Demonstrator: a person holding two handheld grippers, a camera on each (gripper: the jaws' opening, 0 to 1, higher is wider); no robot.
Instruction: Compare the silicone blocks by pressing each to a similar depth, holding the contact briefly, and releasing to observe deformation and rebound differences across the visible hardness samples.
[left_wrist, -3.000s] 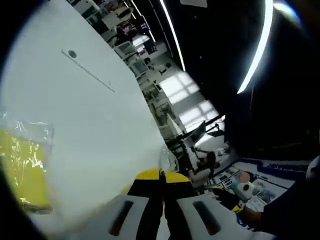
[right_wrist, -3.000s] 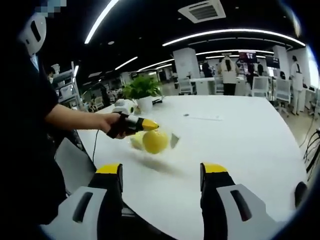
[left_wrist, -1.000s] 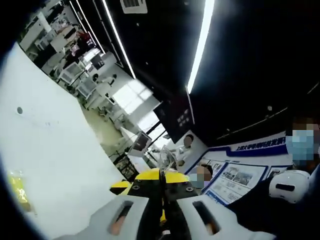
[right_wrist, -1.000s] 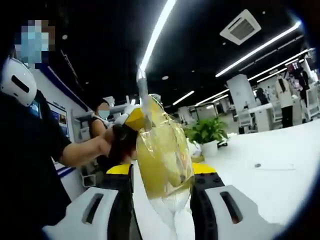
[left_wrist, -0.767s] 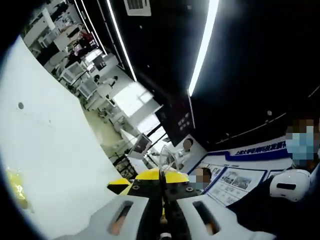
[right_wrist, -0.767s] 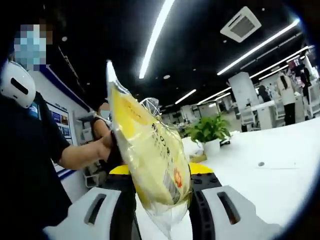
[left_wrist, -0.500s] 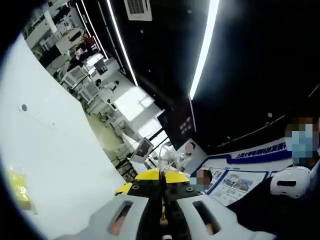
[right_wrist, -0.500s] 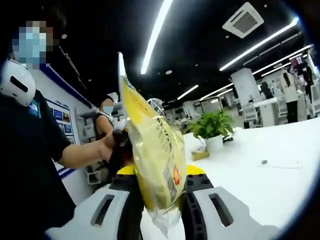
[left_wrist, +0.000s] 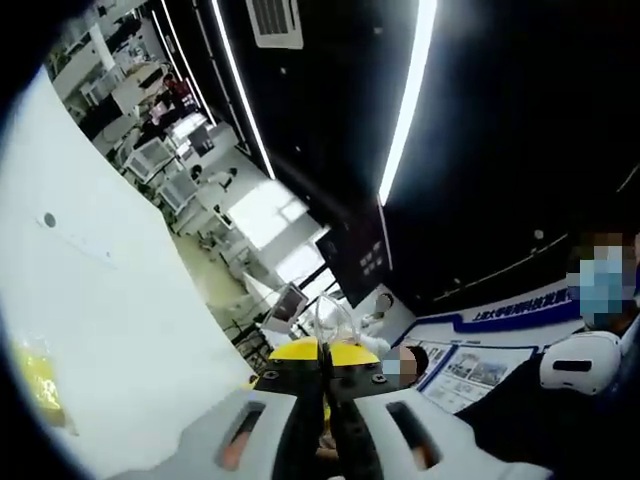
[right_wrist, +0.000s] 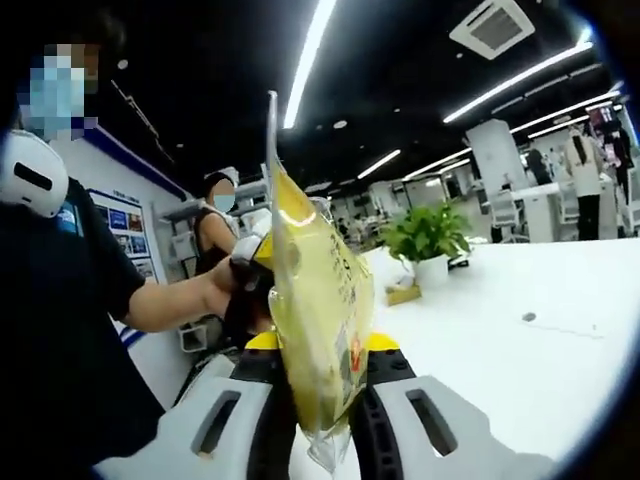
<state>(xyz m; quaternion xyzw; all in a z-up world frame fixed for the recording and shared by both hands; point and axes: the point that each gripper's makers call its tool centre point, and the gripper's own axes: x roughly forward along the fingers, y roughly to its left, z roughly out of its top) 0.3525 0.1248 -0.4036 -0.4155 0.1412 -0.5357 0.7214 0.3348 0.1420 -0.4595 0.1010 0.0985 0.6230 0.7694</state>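
A yellow silicone block sealed in a clear plastic bag (right_wrist: 322, 310) hangs upright in the air above the white table (right_wrist: 500, 340). My right gripper (right_wrist: 320, 352) is shut on the bag's lower part, its yellow-tipped jaws pressing both faces. My left gripper (right_wrist: 262, 252), held in a person's hand, pinches the bag's upper edge. In the left gripper view, my left gripper (left_wrist: 322, 358) is shut, with the bag's clear edge (left_wrist: 326, 318) sticking up between its tips. Another yellow bagged block (left_wrist: 36, 378) lies on the table (left_wrist: 110, 290) at the far left.
A potted plant (right_wrist: 430, 240) in a white pot and a small box (right_wrist: 405, 293) stand on the table's far side. A masked person (right_wrist: 215, 235) stands behind the bag. Chairs, desks and people fill the room beyond.
The bag has turned more edge-on and sunk a little between my right jaws, which have drawn closer together onto it. My left gripper keeps its pinch on the top edge.
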